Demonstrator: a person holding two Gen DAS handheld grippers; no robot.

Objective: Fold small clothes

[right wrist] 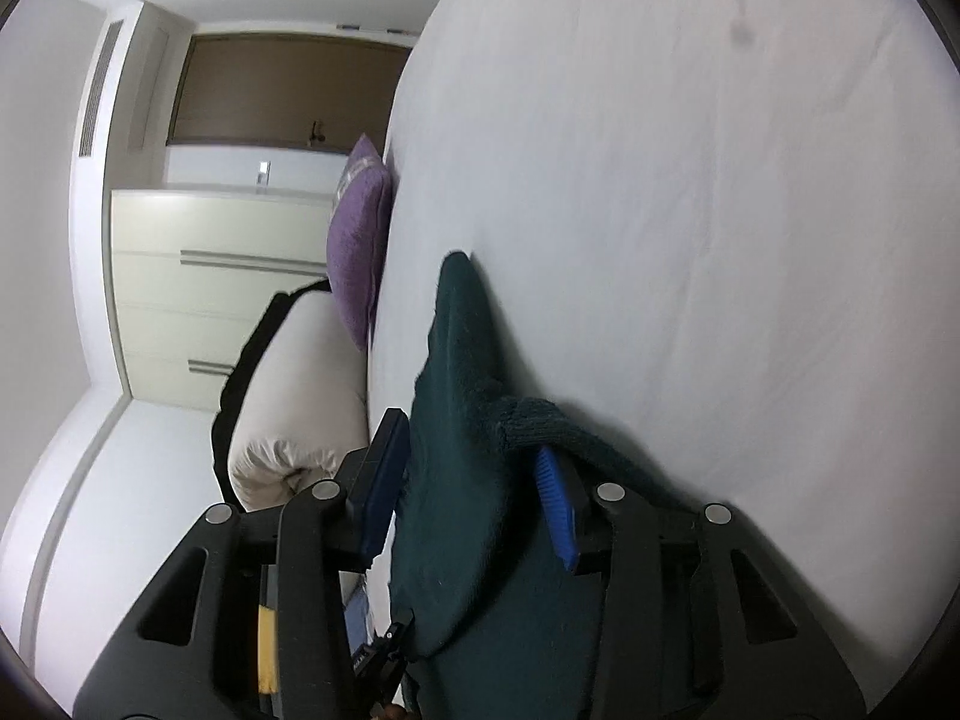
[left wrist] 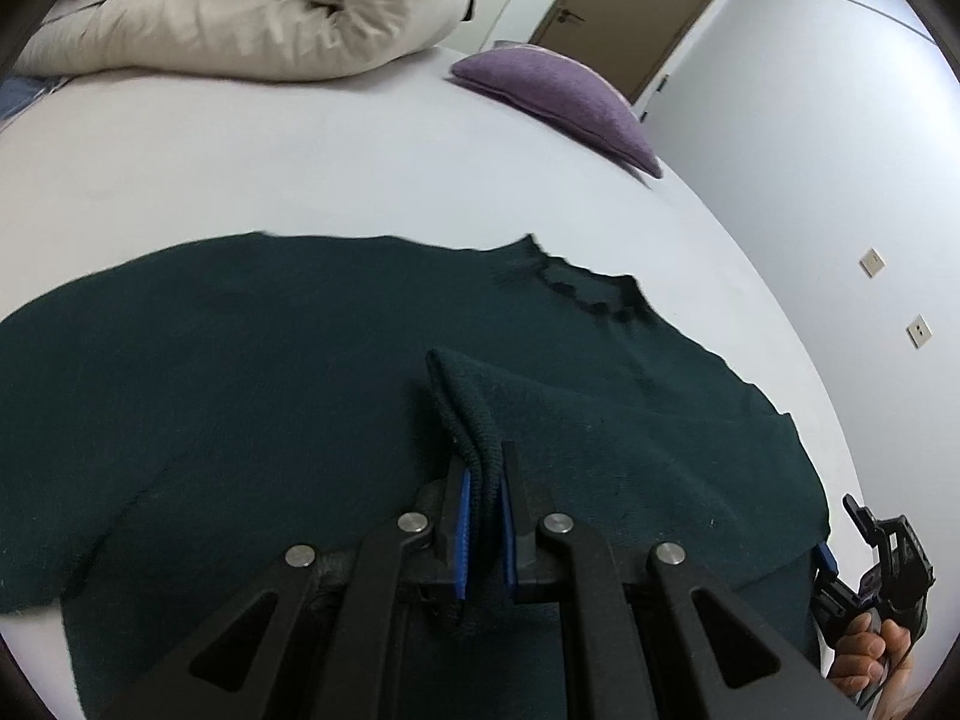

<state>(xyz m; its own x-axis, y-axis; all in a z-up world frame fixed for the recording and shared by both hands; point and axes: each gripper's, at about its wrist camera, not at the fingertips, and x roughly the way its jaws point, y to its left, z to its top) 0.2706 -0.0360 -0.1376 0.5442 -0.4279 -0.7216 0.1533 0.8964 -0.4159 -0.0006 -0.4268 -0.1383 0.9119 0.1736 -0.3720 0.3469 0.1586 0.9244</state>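
In the left wrist view, a dark green sweater (left wrist: 300,396) lies spread on the white bed (left wrist: 360,150), collar toward the far right, and the left gripper (left wrist: 483,516) has its fingers closed on a raised ribbed edge of the knit, pinched between the blue pads. The right gripper (left wrist: 888,558), held in a hand (left wrist: 870,654), sits at the sweater's right edge; whether it grips cannot be told from here. A duvet (left wrist: 240,18) and a purple pillow (left wrist: 564,102) lie well beyond. In the right wrist view, the right gripper (right wrist: 474,510) has sweater (right wrist: 456,468) cloth filling the gap between its fingers, which look parted, with a ribbed cuff draped over one; a firm grip is not certain. The step in hand appears to be lifting one side for a fold. Next, both grippers should carry the edge across evenly, keeping the cloth taut and flat.
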